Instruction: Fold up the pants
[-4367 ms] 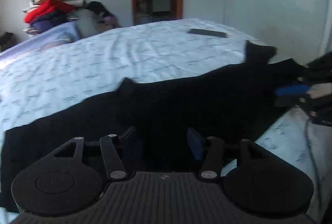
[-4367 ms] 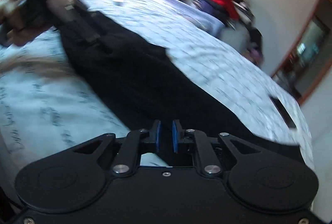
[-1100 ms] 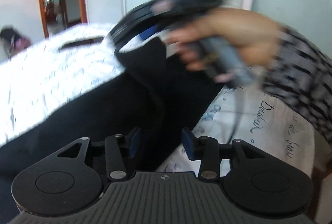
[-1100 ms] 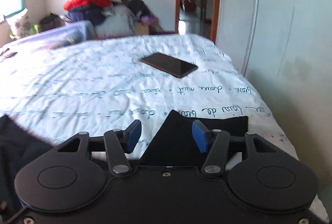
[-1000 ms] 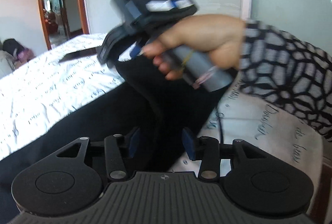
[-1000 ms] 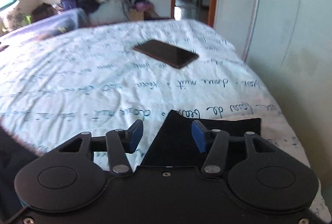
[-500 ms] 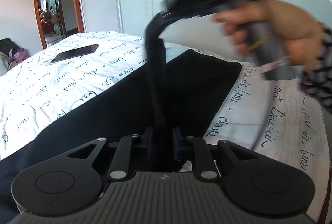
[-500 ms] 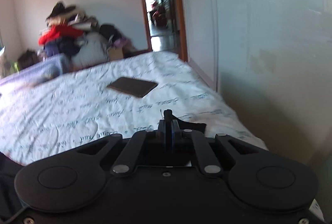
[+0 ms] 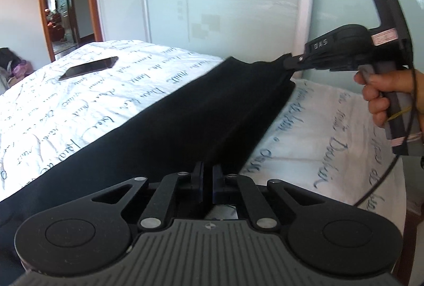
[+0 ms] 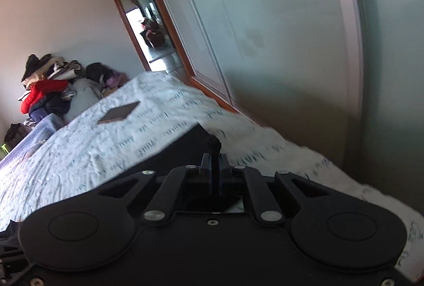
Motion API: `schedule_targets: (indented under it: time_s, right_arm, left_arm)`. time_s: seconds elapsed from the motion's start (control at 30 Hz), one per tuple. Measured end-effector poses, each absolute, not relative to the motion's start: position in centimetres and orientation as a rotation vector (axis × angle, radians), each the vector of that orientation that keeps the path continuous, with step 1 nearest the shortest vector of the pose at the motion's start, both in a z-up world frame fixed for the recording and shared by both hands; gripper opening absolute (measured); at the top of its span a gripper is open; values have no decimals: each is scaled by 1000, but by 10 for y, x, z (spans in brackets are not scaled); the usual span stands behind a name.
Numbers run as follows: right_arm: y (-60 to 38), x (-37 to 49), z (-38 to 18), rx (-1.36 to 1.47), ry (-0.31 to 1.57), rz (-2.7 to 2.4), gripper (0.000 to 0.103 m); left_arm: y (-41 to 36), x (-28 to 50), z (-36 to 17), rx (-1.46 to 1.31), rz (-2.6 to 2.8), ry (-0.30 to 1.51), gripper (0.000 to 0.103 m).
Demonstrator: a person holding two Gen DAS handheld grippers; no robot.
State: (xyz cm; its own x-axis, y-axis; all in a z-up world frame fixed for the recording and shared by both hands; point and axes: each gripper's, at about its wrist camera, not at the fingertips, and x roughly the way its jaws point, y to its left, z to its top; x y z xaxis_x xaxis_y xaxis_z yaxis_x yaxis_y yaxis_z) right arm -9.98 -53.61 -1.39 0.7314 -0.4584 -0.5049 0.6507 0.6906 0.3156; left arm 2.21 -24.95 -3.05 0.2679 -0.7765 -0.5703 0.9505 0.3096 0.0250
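Left wrist view shows both tools now clamped on the black pants (image 9: 201,111), where about a second ago both sets of jaws stood apart over the cloth. The left gripper (image 9: 207,174) is clenched on the near edge of the fabric, its blue pads almost meeting with cloth pinched between. The right gripper (image 9: 292,64), held in the person's hand (image 9: 384,97), grips the far corner of the leg end and lifts it just clear of the bed (image 9: 92,105) near its right edge. In the right wrist view the same right gripper (image 10: 214,166) is closed, with a tuft of black cloth poking out past its tips.

Half a second ago the fabric hung in a steep, narrow fold from the raised right tool; now it is stretched into a flatter, taut band between the two grips, lying along the bed's right side. A phone (image 9: 88,68) lies well apart toward the far end of the bed.

I judge that the grasp is done, and the leg end is ready to be carried over for a fold.
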Motion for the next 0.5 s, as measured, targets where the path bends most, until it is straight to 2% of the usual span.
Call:
schedule_targets:
  time_s: [0.23,0.27,0.33,0.4,0.47,0.5]
  right_arm:
    - [-542,-100,-31,507,463,-672,5]
    - [-545,-100,-36,525,484,-678,7]
    - [-543,-106,-31,501,475,-706,17]
    - [-533,-110,-16,386,427,-788,27]
    - [-520,-104,0,239,387,-781,27]
    - [-517,-93,5,200,404,-718,27]
  left_arm:
    - [-251,14,-39,448,-1243,525,8]
    - [-250,14,-39,448,-1250,530,16]
    - [-244,13,-35,443,-1276,551,23]
    - [-231,13,-28,420,-1307,532,44]
    - [-220,13,-20,393,-1278,490,55]
    - [-216,15,-17,379,-1257,474,57]
